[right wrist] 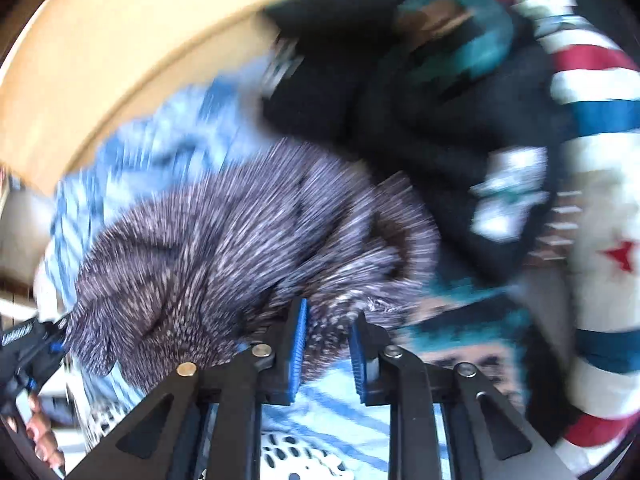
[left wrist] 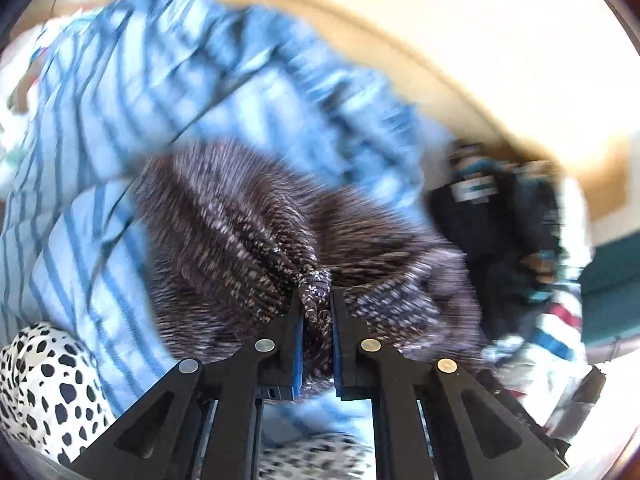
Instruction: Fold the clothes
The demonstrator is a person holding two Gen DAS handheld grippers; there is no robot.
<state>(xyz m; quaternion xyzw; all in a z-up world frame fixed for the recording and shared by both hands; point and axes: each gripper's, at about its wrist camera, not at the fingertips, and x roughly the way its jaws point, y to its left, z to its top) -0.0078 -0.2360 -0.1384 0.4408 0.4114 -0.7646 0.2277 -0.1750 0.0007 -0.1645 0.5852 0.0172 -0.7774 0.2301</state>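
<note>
Left gripper (left wrist: pixel 316 300) pinching a bunched fold of dark speckled knit garment (left wrist: pixel 248 216); right gripper (right wrist: pixel 328 320) clamped on its fuzzy edge; draped over blue-striped cloth (left wrist: pixel 120 92), near spotted fabric (left wrist: pixel 44 376).

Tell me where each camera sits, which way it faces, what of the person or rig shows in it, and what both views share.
Left wrist: sits on the left gripper, looking steeply down along its fingers, which pinch the dark speckled garment over a blue striped cloth.
Right wrist: sits on the right gripper, facing down; the same garment lies between its pads. The left gripper with the person's hand shows at lower left.
Shared: speckled garment, striped cloth, black and teal garment.
</note>
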